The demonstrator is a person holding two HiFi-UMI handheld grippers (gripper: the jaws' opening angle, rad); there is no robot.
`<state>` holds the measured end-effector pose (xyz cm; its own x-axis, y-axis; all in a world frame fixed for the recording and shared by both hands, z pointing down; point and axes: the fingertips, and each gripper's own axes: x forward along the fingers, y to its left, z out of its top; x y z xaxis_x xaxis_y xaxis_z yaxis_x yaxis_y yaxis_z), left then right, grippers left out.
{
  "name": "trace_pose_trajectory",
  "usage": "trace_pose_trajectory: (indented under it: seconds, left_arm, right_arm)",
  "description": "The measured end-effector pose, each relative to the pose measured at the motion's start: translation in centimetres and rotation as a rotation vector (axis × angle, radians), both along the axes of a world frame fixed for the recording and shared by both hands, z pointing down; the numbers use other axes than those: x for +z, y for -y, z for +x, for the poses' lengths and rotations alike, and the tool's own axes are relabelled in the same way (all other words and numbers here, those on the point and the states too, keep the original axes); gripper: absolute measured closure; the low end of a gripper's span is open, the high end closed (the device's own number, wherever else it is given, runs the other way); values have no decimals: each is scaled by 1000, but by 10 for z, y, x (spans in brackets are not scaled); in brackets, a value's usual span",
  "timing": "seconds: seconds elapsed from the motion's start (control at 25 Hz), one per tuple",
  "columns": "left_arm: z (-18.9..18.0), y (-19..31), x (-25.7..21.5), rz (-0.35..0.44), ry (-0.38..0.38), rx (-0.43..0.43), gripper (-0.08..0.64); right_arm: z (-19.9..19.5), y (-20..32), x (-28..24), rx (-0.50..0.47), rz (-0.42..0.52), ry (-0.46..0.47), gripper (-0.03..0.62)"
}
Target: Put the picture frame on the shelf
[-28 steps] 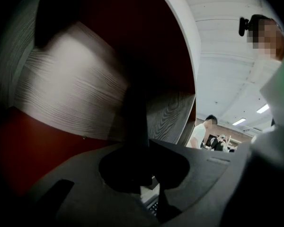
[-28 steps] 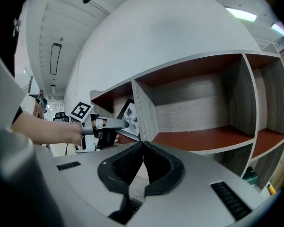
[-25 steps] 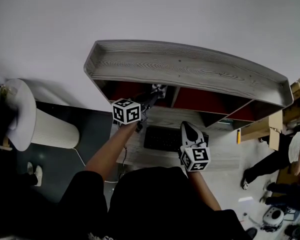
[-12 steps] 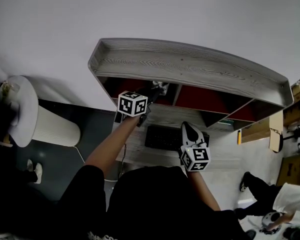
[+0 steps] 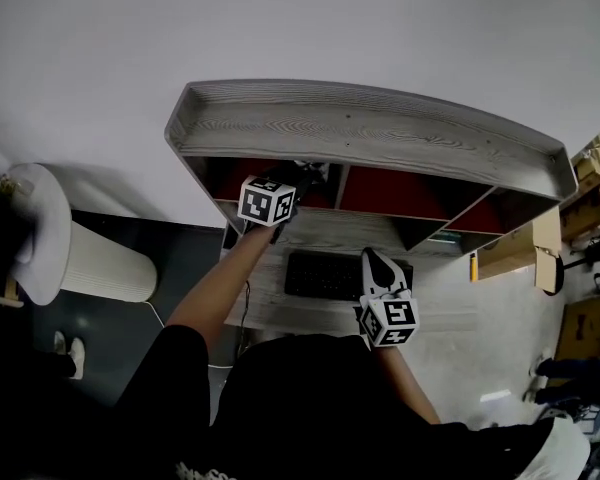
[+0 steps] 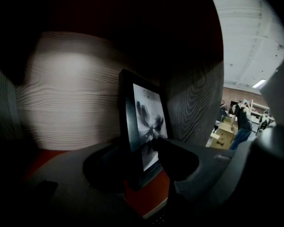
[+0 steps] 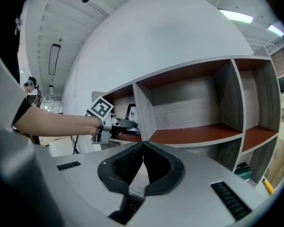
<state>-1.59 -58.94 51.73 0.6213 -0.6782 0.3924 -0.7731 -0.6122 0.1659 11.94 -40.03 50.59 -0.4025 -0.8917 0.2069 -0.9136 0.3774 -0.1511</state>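
One picture frame (image 6: 144, 126): it stands upright on the red floor (image 6: 149, 200) of the leftmost compartment of the shelf (image 5: 360, 133), with its black-and-white print turned towards the grey partition (image 6: 194, 103).
Frame against the jaws: it stands between the jaws of your left gripper (image 6: 139, 148). One jaw is on the frame's back side and the other on its print side, both low on the frame.
Your left jaws: apart, and they have just been opening. The pads look clear of the frame, though the dim compartment makes the gap hard to see.
Behind the frame: the pale wood-grain back panel (image 6: 71, 103) of the compartment.
Seen from your right: the frame shows just left of the first partition, with your left gripper reaching into that compartment.
Your right gripper (image 7: 143, 145): its jaws are together with nothing between them. You hold it well apart from the frame, in front of the shelf and above the keyboard (image 5: 325, 276) on the desk (image 5: 265, 303).
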Motion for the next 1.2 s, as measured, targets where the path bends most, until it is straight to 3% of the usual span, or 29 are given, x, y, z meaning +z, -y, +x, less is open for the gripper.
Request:
trace_pose_trajectory:
  seconds: [0.56, 0.8, 1.0, 1.2]
  left_arm:
    - [2, 25, 3, 10, 60, -42, 310]
    - [5, 24, 0, 28, 44, -36, 287]
    - [-1, 24, -1, 52, 76, -74, 242]
    - [-18, 20, -5, 86, 51, -124, 239]
  right_arm:
    - [10, -9, 5, 27, -14, 4, 580]
    - [15, -11, 6, 43, -15, 6, 580]
    - [18, -15, 4, 50, -13, 3, 580]
    - [18, -18, 6, 52, -15, 4, 580]
